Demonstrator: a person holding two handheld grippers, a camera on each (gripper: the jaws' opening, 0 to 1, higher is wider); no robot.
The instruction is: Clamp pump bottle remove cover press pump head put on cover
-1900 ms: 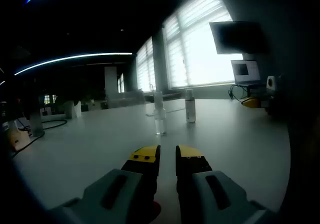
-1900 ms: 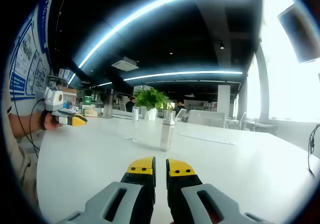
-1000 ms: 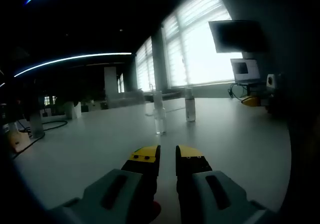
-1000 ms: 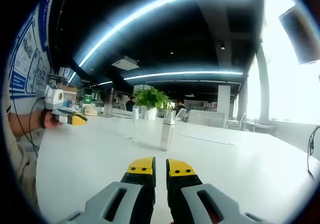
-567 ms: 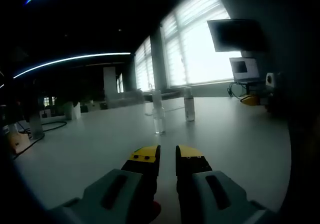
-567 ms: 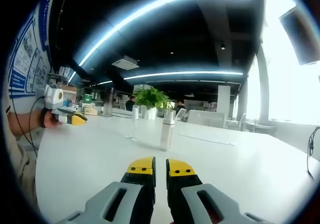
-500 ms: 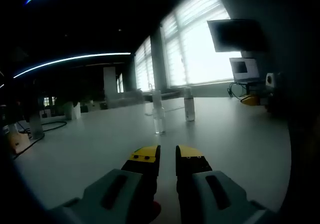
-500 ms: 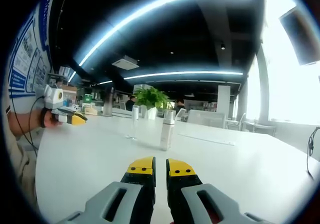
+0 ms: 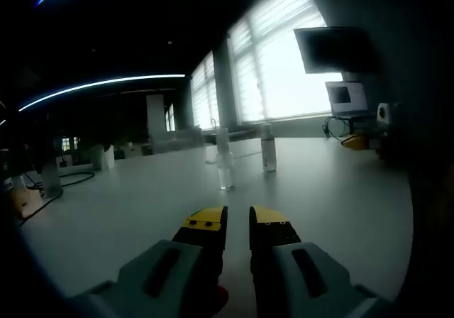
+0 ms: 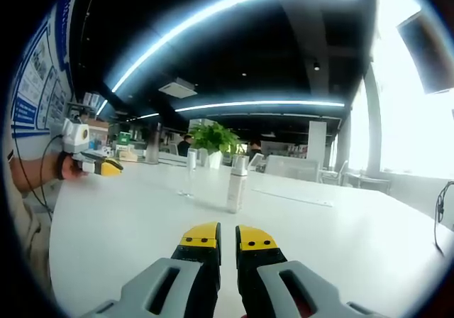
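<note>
- In the right gripper view, the right gripper (image 10: 227, 241) sits low over a white table (image 10: 340, 233), its yellow-tipped jaws pressed almost together with nothing between them
- Ahead of it a white pump bottle (image 10: 237, 184) stands upright on the table, well apart from the jaws, with bare tabletop between
- Just beyond and left of the bottle stands a slim clear cover (image 10: 189, 173), also upright, near the bottle but not touching it
- At the far left a person's hand (image 10: 71, 167) holds the left gripper (image 10: 108, 167) just above the table edge, its yellow jaws close together and holding nothing
- Behind the bottle are a green potted plant (image 10: 215, 139), white chairs (image 10: 294, 167) and long ceiling lights (image 10: 234, 6)
- In the left gripper view, which is dim, the left gripper (image 9: 237, 226) shows its jaws nearly closed with only a narrow gap
- The clear cover (image 9: 225, 160) stands nearer, the pump bottle (image 9: 268, 149) farther and to the right, both upright
- Bright windows with blinds (image 9: 284, 69) lie behind them, a dark screen (image 9: 330, 48) and small monitor (image 9: 345, 99) to the right, a black cable (image 9: 71, 179) on the table at left
</note>
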